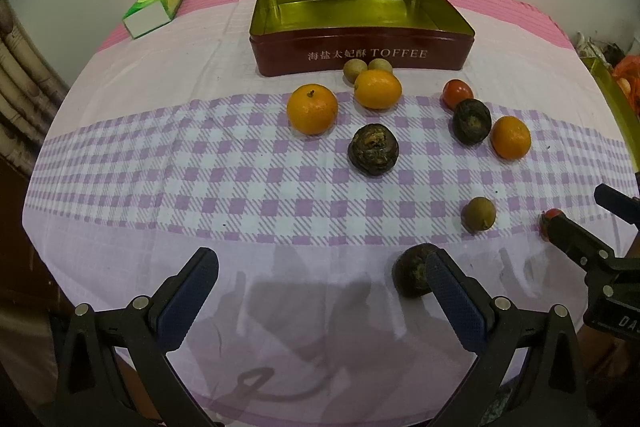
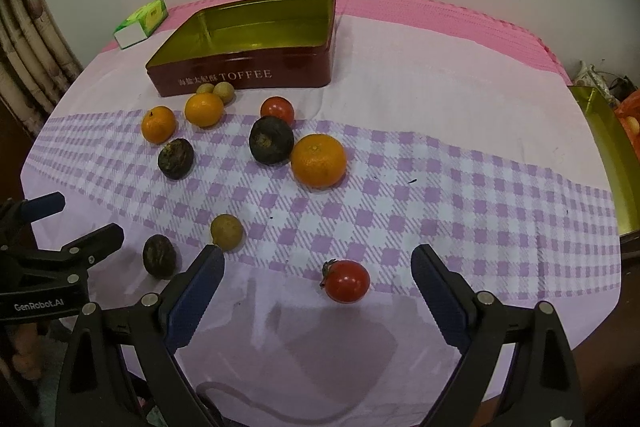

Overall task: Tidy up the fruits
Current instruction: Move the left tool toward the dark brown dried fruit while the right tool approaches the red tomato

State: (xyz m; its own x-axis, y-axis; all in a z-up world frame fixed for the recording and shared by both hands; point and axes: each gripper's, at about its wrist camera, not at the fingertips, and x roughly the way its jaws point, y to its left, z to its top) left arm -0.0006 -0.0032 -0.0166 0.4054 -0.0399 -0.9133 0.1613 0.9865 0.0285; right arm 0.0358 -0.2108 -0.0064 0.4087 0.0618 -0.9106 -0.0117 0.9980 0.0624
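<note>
An open red TOFFEE tin [image 1: 360,55] [image 2: 248,77] stands empty at the back of the table. In front of it lie three oranges [image 1: 312,109] [image 2: 318,160], dark wrinkled fruits [image 1: 373,150] [image 2: 271,140], small brown fruits [image 1: 478,214] [image 2: 226,231] and two red tomatoes [image 1: 457,93] [image 2: 346,281]. My left gripper [image 1: 322,275] is open and empty; a dark fruit [image 1: 412,275] sits just behind its right finger. My right gripper [image 2: 318,269] is open, with a tomato on the cloth between its fingertips, untouched.
A green and white carton [image 1: 154,7] [image 2: 141,21] lies at the back left. A gold tin lid [image 2: 608,155] stands at the table's right edge. The checked cloth [image 1: 160,167] covers the table. A curtain hangs at left.
</note>
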